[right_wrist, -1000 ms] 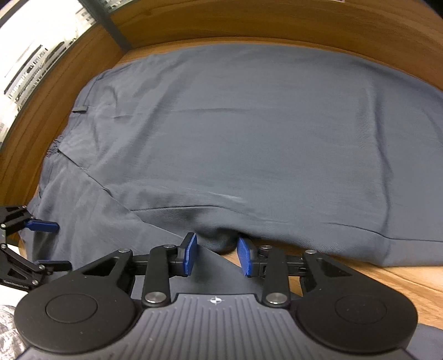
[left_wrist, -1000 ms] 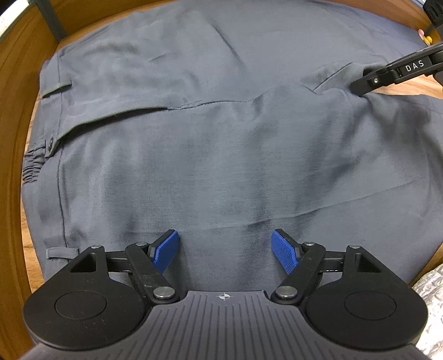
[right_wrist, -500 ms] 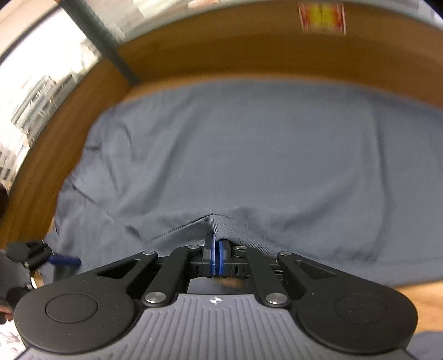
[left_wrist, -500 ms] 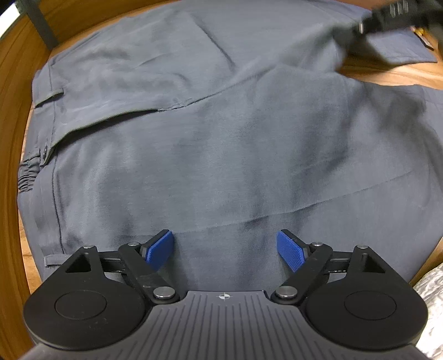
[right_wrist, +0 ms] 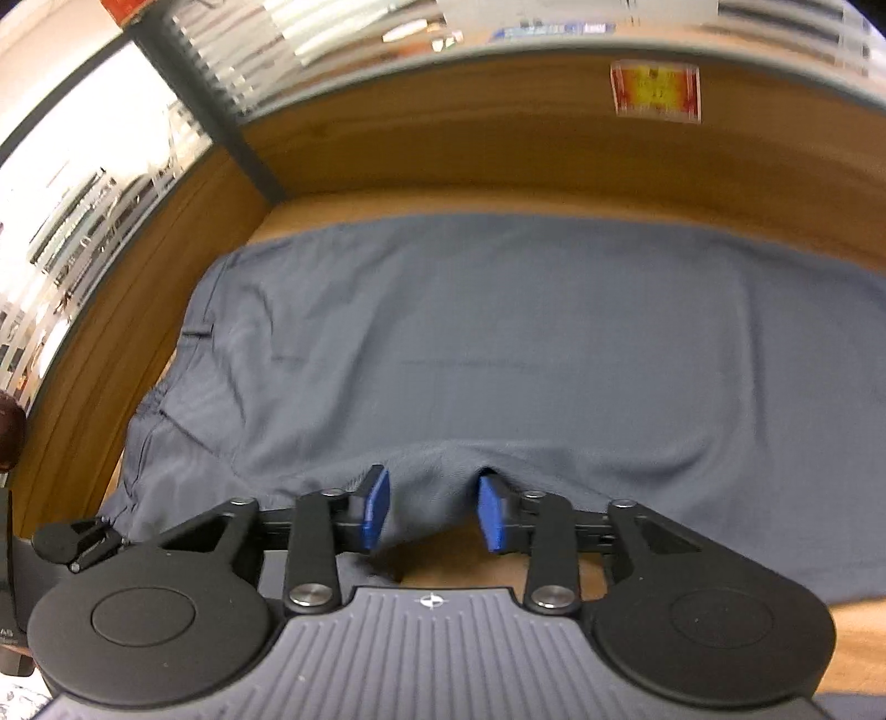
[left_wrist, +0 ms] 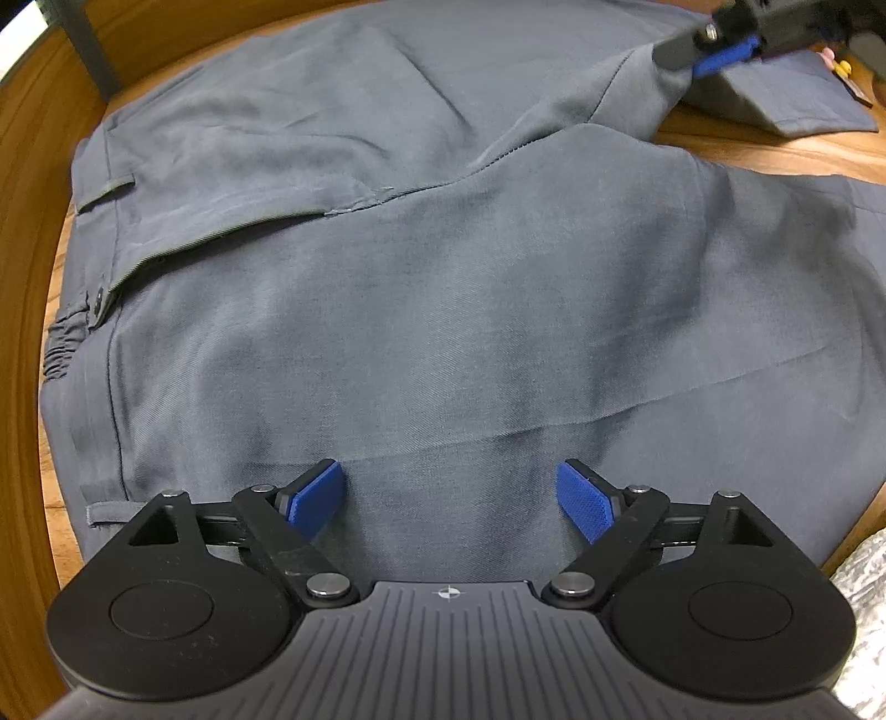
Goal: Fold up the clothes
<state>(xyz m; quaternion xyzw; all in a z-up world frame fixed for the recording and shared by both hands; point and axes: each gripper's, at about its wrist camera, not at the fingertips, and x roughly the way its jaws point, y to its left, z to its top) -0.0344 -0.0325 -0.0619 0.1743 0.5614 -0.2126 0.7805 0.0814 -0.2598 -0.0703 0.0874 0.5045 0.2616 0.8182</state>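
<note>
Grey trousers (left_wrist: 443, 266) lie spread on a wooden table, waistband at the left. My left gripper (left_wrist: 451, 498) is open and empty, hovering over the near trouser leg. My right gripper (right_wrist: 432, 518) is open, its blue pads either side of a raised fold of the trouser edge (right_wrist: 429, 487). In the left wrist view the right gripper (left_wrist: 720, 50) shows at the top right, at the lifted inner edge of the far leg. The trousers fill the middle of the right wrist view (right_wrist: 526, 354).
The wooden table (left_wrist: 747, 149) has raised wooden walls (right_wrist: 443, 138) at the back and left. A red and yellow label (right_wrist: 656, 91) is on the back wall. A crinkled silver thing (left_wrist: 864, 587) lies at the near right. Small items (left_wrist: 841, 66) sit at the far right.
My right gripper shut on the trouser edge, lifted it up and away, and now its jaws are open again around the fold. My left gripper has opened a little wider and barely moved.
</note>
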